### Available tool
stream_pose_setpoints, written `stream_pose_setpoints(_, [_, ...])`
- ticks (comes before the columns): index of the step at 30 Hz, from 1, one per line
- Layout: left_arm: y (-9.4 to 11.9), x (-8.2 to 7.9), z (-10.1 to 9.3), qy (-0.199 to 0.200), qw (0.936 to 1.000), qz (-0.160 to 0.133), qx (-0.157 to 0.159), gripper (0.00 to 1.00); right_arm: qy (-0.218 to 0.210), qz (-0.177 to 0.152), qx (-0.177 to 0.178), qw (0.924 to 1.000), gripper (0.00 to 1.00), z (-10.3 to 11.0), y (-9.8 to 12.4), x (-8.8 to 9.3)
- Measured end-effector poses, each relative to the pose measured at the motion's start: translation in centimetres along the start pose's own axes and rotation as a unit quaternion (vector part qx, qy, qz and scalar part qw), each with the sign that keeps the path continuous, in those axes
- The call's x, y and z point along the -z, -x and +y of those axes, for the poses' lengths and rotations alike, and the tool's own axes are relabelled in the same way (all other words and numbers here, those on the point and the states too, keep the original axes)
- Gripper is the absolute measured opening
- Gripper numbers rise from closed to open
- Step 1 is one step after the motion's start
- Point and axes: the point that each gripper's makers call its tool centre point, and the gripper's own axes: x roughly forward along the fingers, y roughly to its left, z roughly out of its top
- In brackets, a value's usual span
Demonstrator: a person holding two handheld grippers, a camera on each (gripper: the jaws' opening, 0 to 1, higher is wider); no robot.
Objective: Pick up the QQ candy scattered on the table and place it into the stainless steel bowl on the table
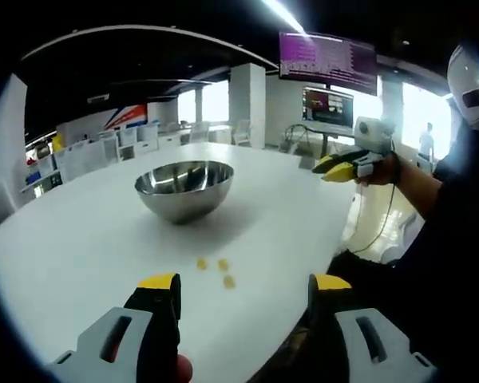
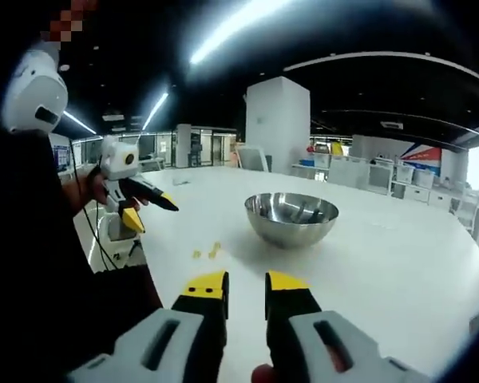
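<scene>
open office, white pillar [image 2: 277,120], ceiling striplights [image 2: 247,20], wall screens [image 1: 327,60]

Pillar [image 2: 277,120]: white, square, centre of room.
Wall screen [image 1: 328,58]: purple, right of pillar.
Chairs [image 1: 140,136]: white, left of pillar.

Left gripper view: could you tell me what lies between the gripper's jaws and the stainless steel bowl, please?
Three yellow candies lie on the white table between the left gripper and the bowl.

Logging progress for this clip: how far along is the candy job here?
Nothing looks done: the shiny stainless steel bowl appears empty. Nothing is in hand: the left tongs are open and the right tongs nearly closed, both empty. Left: three small yellow candies on the white table.
</scene>
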Motion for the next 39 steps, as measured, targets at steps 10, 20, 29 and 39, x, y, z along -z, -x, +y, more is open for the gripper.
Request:
stream_pose_setpoints(10, [0.7, 0.3, 0.7, 0.005, 1.0, -0.002, -0.007, 0.65, 0.048, 0.048, -0.07, 0.9953, 0.18, 3.6, -7.4, 1.1])
stream_pose_setpoints(20, [1.0, 0.8, 1.0, 0.01, 0.9999, -0.003, -0.009, 0.65, 0.063, 0.083, -0.112, 0.9883, 0.17, 6.7, -15.1, 2.9])
stream_pose_setpoints(29, [1.5, 1.5, 1.7, 0.021, 0.9996, -0.003, -0.016, 0.65, 0.078, 0.103, -0.106, 0.9859, 0.16, 7.6, -18.1, 3.8])
stream_pose_setpoints(39, [1.7, 1.9, 2.0, 0.027, 0.9995, -0.002, -0.019, 0.65, 0.066, 0.114, -0.106, 0.9856, 0.13, 7.5, -18.6, 4.8])
